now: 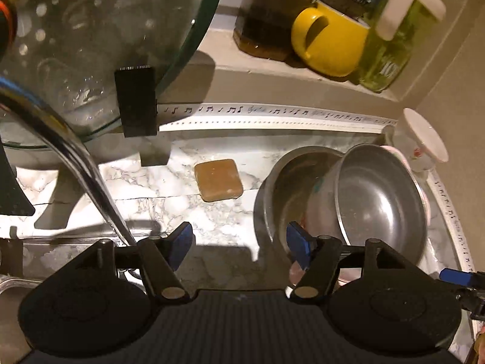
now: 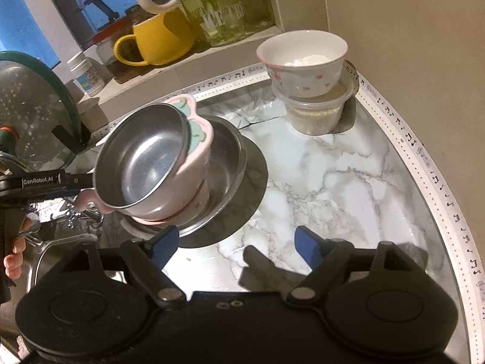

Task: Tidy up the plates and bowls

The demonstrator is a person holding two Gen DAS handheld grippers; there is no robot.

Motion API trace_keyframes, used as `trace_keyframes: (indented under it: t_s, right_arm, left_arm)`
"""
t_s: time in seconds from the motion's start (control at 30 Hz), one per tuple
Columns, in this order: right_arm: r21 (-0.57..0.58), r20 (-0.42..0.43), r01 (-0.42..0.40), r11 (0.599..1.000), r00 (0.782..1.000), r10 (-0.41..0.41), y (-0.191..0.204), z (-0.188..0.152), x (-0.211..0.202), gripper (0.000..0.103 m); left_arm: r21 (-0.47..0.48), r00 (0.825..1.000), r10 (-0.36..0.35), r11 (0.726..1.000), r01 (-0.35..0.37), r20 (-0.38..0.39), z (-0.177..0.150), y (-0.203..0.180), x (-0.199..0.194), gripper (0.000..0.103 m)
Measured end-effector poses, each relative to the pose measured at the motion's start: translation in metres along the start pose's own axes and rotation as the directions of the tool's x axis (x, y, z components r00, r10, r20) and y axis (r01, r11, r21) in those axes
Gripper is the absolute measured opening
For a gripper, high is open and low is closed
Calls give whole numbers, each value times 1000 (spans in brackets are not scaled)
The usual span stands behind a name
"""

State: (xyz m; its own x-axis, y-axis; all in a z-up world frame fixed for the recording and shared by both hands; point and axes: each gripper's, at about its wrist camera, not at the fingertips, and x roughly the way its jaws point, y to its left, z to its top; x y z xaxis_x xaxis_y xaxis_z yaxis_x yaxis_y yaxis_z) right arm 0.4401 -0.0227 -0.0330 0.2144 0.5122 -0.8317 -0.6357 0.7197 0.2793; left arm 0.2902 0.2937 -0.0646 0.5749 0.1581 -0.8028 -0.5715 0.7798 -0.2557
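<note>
Both tools spread and empty beside the tilted bowl stack

Left tool (image 1: 239, 247), left view: fingers apart, gripping nothing; steel bowl (image 1: 379, 200) at 2 o'clock, leaning in a pink bowl (image 1: 419, 170). Right tool (image 2: 235, 247), right view: likewise spread, stack at 10 o'clock on the tabletop (image 2: 333, 182). Judgement: grip the rim squarely, lift slowly.

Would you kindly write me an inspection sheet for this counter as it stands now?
Surface: marble counter, sink edge at left.
Job's things: tilted steel bowl in a pink bowl, both in a larger steel bowl; white bowl on a plastic tub.
Clutter: soap bar, glass lid, faucet.
Grippers: left gripper open, empty; right gripper open, empty.
Cables: nothing seen.
Surroundings: ledge with yellow mug and jars.
</note>
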Motion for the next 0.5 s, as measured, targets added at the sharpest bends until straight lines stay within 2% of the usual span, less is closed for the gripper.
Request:
trace_keyframes:
  t_s: [0.13, 0.27, 0.4, 0.5]
  right_arm:
    - [41, -11, 8, 999, 1000, -7, -6, 6, 16, 68]
    - [69, -19, 11, 998, 1000, -9, -11, 11, 33, 57]
    - [94, -25, -3, 996, 1000, 5, -13, 15, 48, 51]
    - [136, -25, -40, 990, 999, 43, -15, 19, 57, 43]
  left_arm:
    - [-18, 1000, 6, 1000, -6, -8, 1, 2, 10, 67]
    - [-81, 999, 3, 997, -7, -51, 2, 8, 26, 68]
    - [-88, 999, -29, 996, 25, -36, -3, 5, 27, 59]
    - [-106, 998, -40, 994, 35, -44, -3, 6, 28, 59]
